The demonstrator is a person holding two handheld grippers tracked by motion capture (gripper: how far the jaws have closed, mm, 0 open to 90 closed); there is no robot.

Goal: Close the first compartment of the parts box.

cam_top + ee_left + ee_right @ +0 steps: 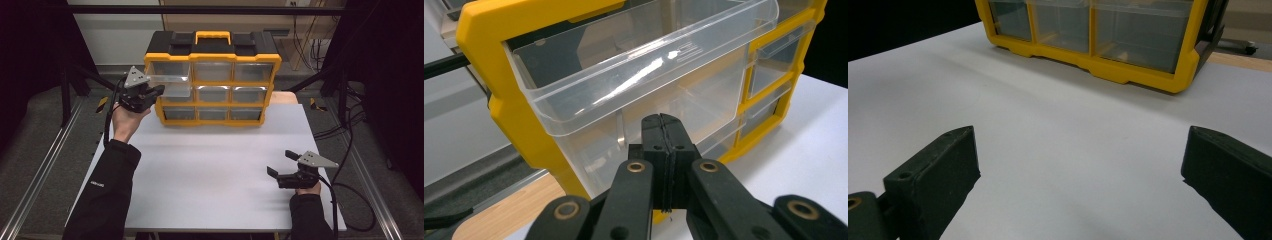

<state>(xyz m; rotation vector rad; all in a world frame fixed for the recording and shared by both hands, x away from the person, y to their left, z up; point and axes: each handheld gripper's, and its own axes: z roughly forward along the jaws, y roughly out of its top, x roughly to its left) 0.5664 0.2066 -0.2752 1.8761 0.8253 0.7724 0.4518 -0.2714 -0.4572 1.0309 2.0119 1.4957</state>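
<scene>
A yellow and black organizer [212, 54] with clear drawers stands at the back of the white table [210, 165]. Its top-left clear drawer [170, 82] is pulled partway out toward the left front. My left gripper [155, 92] is at that drawer's front, its jaws shut together with nothing between them. In the left gripper view the shut tips [663, 122] sit just below the drawer's front lip [649, 65]. My right gripper [279, 163] rests low over the table's front right, open and empty. In its own view the wide-apart jaws [1080, 150] face the organizer's bottom row [1128, 70].
The other drawers look pushed in. A wooden board [285, 97] shows under the table's back right edge. Metal rails [45, 165] run along both sides, and cables [350, 130] lie on the floor at the right.
</scene>
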